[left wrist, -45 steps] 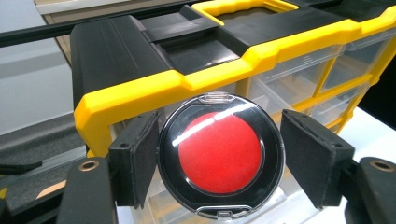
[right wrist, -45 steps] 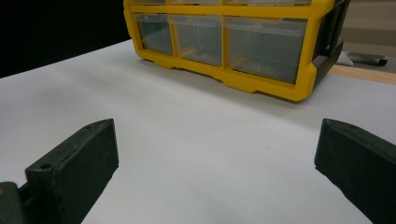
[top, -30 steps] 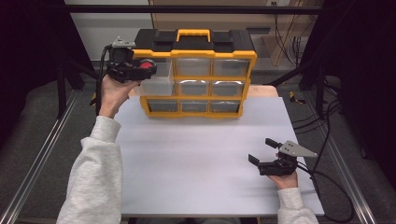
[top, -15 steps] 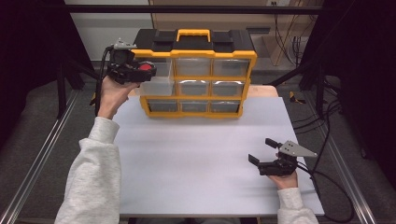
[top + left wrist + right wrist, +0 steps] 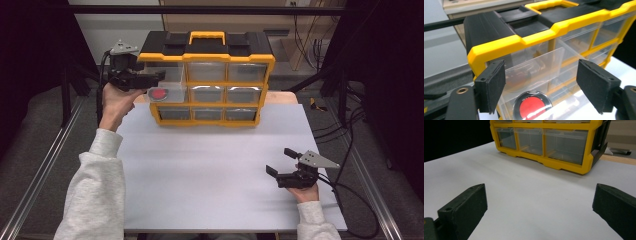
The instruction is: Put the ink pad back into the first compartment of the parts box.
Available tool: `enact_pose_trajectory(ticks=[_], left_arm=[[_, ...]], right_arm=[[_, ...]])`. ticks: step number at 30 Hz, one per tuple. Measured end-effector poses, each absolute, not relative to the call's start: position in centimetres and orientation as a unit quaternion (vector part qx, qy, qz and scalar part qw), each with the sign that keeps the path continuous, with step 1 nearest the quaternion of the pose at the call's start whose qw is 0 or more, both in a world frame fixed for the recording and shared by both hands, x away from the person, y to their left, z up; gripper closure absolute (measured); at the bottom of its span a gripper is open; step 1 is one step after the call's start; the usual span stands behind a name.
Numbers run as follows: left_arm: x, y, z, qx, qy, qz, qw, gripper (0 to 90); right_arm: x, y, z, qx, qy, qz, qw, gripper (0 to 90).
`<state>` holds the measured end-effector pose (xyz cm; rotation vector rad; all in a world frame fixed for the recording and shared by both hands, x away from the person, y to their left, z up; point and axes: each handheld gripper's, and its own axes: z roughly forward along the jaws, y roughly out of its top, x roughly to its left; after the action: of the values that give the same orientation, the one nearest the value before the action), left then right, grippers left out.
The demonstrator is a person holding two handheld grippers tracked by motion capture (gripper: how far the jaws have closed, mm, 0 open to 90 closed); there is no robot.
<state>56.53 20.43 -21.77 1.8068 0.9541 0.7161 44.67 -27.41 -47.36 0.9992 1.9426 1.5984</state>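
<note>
Two grippers are at work, far apart. In the high view the left gripper (image 5: 150, 80) sits at the upper left of the frame, level with the top-left corner of the yellow-and-black plastic organiser with nine clear drawers (image 5: 207, 80), while the right gripper (image 5: 282, 161) rests on the white table (image 5: 200, 170) at the lower right, well away from the cabinet.

The left gripper view shows its two padded jaws spread wide, with nothing between them. Straight ahead, in the centre of that frame, the clear plastic top-left drawer (image 5: 534, 67) stands pulled out of its slot towards the camera, its front panel lying crosswise between the jaws. Below it, at the bottom centre, a round red disc in a dark ring (image 5: 532, 107) lies in another clear, pulled-out drawer. In the high view the disc (image 5: 158, 94) shows at the left end of the middle row, just under the left gripper.

So the open drawer lies directly in front of the left gripper, its long axis running back into the cabinet. Judging by this, the coming move belongs to the left hand: either closing on the drawer front or pushing it. The yellow frame corner (image 5: 496, 47) overhangs just above the left jaw and could catch it if the gripper rises.

The right gripper view shows its own jaws (image 5: 539, 207) wide apart over bare table, with the organiser's bottom row of drawers ahead.
</note>
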Motion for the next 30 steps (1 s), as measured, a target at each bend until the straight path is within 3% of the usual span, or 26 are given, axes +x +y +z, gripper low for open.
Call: enact_pose_trajectory(ticks=[16, 30], left_arm=[[51.0, 23.8, -23.6, 0.721, 0.358, 0.275, 0.526, 6.8], [47.3, 25.8, -29.8, 0.714, 0.348, 0.262, 0.548, 2.2]], right_arm=[[44.6, -27.5, -47.3, 0.364, 0.697, 0.579, 0.215, 0.2], [44.6, -27.5, -47.3, 0.364, 0.697, 0.578, 0.218, 0.2]])
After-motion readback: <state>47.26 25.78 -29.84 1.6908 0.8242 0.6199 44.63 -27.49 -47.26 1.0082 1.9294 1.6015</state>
